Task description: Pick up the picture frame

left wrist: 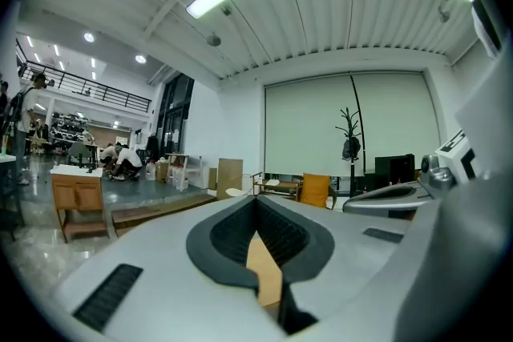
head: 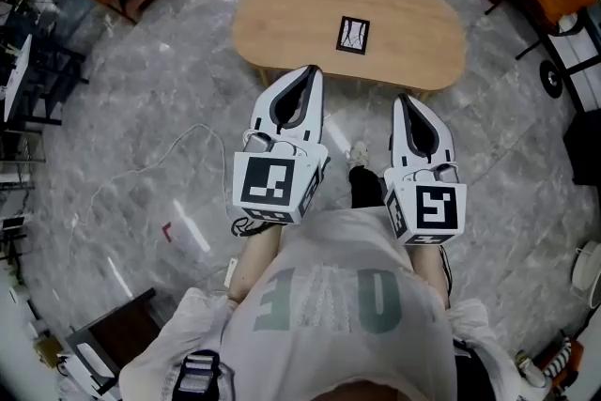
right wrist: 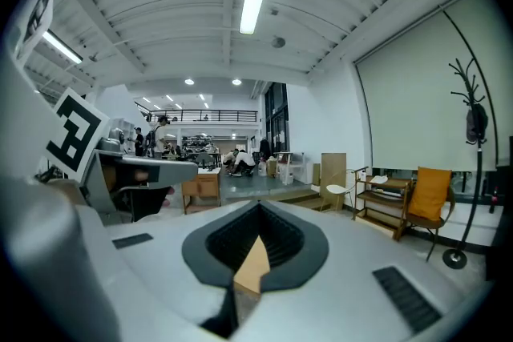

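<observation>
Evidently untouched, the small black-edged rectangular picture frame (head: 353, 35) was seen lying flat on the pale oval wooden table (head: 272, 23), a little right of its middle. Near the table's closer edge, above the grey marbled floor (head: 160, 108), the white left gripper (head: 311, 72) and the white right gripper (head: 402, 100) were held side by side, both aimed toward the table and well apart from the frame. Each claw was pressed together on nothing (only a sliver of wood tone was shown through the hollow behind the tips). The approach was judged to be the step in hand. Next, a claw would need to be spread and lowered to the frame's edge, since a flat-lying frame offers little to be pinched.
</observation>
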Demonstrator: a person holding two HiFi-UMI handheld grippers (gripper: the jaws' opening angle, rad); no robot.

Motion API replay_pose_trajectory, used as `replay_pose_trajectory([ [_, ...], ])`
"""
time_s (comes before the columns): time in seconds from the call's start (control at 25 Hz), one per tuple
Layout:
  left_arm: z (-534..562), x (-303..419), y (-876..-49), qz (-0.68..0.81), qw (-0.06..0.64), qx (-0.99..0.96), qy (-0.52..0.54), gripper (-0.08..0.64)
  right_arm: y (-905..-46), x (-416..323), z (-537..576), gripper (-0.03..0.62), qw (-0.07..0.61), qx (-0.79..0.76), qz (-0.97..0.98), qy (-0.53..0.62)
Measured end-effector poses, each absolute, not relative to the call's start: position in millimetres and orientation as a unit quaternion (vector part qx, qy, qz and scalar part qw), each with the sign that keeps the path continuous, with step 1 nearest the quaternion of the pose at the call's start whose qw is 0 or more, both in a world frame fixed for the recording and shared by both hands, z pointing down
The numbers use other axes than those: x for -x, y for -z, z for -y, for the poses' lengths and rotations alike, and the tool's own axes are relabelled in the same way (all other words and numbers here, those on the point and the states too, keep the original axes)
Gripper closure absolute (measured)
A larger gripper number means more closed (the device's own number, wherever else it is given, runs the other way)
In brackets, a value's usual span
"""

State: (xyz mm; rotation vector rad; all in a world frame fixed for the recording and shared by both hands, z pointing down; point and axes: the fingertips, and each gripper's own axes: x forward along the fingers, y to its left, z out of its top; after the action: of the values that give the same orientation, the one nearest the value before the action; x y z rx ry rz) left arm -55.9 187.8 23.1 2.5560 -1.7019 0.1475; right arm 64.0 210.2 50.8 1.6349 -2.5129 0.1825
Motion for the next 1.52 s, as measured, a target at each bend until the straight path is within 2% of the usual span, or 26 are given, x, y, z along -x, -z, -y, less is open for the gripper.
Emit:
replay_pose_trajectory([
  [0.72, -14, 41, -1, 0.603, 0.024, -0.796, -0.049, 0.551, -42, -78, -24, 0.588, 0.057, -0.463, 0.879, -0.099],
  [1.16, 1, 27, -11, 0.565, 0.033, -0.823, -0.05, 0.551, -31, -66, -8, 0.588, 0.044, -0.454, 0.886, -0.085],
  [1.52, 16, 17, 7, 0.501, 0.009, -0.865, -0.032, 0.551, -17, -61, -1, 0.588, 0.027, -0.501, 0.863, -0.066],
])
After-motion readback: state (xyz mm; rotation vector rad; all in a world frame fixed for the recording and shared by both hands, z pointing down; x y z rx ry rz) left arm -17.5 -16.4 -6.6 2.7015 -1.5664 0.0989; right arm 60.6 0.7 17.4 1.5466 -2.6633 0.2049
